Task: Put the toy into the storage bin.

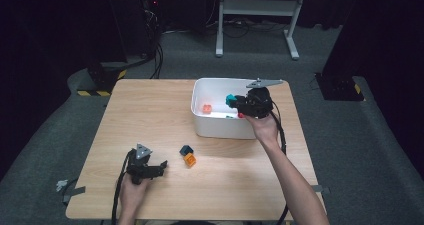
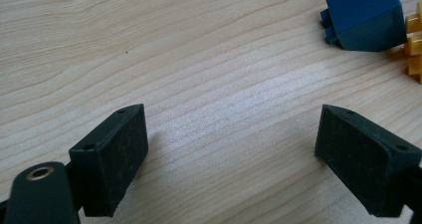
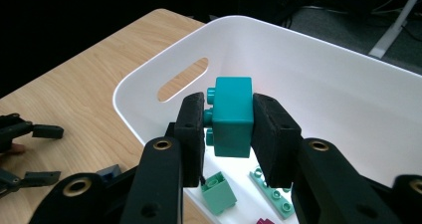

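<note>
Jaws of my right gripper [image 3: 228, 129] pinched the teal block [image 3: 231, 115] mid-frame above the white bin [image 3: 318, 79]; tilted, it could have slipped; left gripper [image 2: 231, 149] spread.

A lab or recording studio: black curtains [image 1: 60, 25] at the frame's upper left and right, grey carpet [image 1: 350, 135], hazard-taped stand bases [image 1: 100, 80], trailing cables [image 1: 157, 50], one wooden table [image 1: 150, 115] at centre.
</note>
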`<move>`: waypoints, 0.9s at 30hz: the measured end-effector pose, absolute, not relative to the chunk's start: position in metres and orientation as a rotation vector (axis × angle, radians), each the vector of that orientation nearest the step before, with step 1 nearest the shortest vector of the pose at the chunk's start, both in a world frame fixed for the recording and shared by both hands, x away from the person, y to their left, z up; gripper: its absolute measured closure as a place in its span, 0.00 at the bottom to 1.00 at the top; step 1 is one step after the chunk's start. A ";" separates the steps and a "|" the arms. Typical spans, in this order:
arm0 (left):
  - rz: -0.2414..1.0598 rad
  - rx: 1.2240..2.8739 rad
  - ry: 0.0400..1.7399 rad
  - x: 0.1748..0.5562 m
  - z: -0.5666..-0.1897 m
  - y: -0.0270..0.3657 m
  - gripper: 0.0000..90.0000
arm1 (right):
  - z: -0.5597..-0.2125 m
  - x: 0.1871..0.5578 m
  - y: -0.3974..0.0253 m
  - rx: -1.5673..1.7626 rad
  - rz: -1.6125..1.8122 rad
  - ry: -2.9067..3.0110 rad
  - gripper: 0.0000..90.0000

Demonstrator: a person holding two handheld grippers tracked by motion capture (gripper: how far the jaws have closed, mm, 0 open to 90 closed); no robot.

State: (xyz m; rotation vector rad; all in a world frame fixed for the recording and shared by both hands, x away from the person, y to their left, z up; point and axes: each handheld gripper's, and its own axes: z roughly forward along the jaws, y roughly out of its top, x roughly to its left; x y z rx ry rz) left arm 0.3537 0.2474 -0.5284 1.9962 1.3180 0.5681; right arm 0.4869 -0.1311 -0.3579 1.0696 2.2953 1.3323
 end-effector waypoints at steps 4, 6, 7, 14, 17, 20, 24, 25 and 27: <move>0.568 1.996 1.318 0.354 -0.528 0.247 0.15 | -0.361 0.492 -0.131 1.084 1.312 2.295 0.74; 0.569 1.996 1.318 0.354 -0.528 0.247 0.15 | -0.363 0.494 -0.131 1.096 1.307 2.295 0.74; 0.569 1.996 1.318 0.354 -0.528 0.247 0.15 | -0.363 0.495 -0.132 1.102 1.304 2.297 0.72; 0.568 1.996 1.318 0.354 -0.528 0.247 0.15 | -0.366 0.495 -0.130 1.103 1.287 2.287 0.56; 0.568 1.996 1.318 0.354 -0.528 0.247 0.15 | -0.366 0.492 -0.130 1.097 1.296 2.286 0.51; 0.568 1.996 1.318 0.354 -0.528 0.247 0.15 | -0.365 0.489 -0.131 1.089 1.313 2.281 0.48; 0.568 1.997 1.318 0.354 -0.528 0.247 0.15 | -0.364 0.484 -0.132 1.068 1.335 2.278 0.45; 0.568 1.996 1.318 0.354 -0.528 0.247 0.15 | -0.364 0.483 -0.132 1.061 1.343 2.275 0.45; 0.569 1.996 1.318 0.354 -0.528 0.247 0.15 | -0.363 0.480 -0.132 1.052 1.353 2.274 0.44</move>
